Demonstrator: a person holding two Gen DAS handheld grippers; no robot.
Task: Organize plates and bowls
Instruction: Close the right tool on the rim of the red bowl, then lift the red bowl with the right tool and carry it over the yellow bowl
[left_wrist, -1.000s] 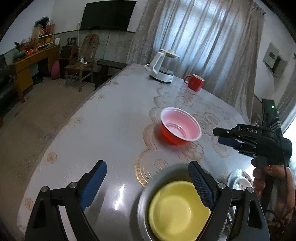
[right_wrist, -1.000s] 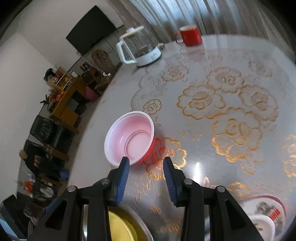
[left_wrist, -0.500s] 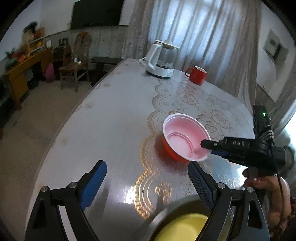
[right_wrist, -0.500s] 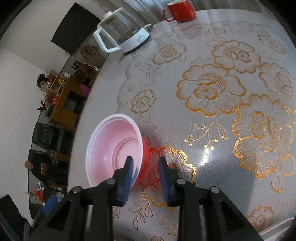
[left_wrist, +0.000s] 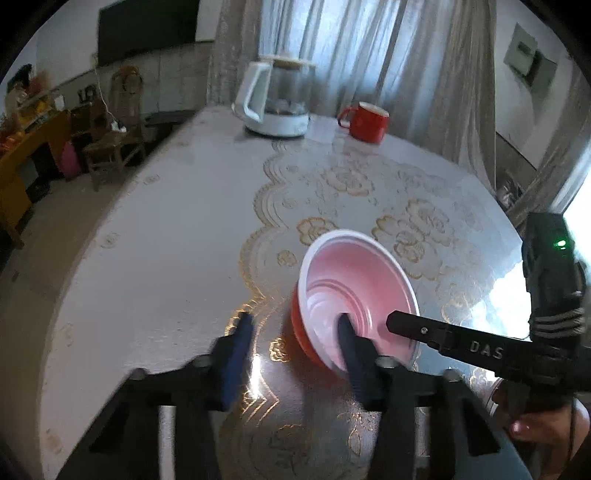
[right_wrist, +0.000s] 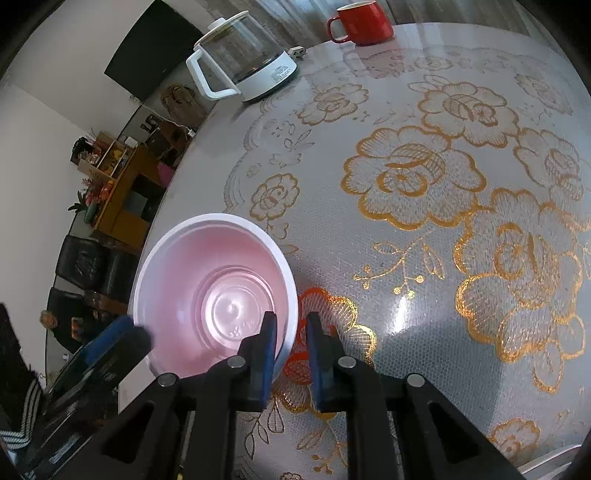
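Bowl (right_wrist: 214, 295): red outside, pale pink inside, thin-walled; judged light plastic, springy at the rim, likely to slide on the glossy table (right_wrist: 443, 332) and to flex or tip under a one-sided pinch. It stands on the flowered cover, kettle (right_wrist: 243, 62) and mug (right_wrist: 364, 18) well apart at the far edge.

Right gripper (right_wrist: 290, 332): jaws closing across the near rim, one pad inside, one outside; firm contact cannot be confirmed.

Left gripper (left_wrist: 293, 332): jaws closing, straddling the opposite wall, outer pad clear of it.

Best hold: the rim, opposite sides.
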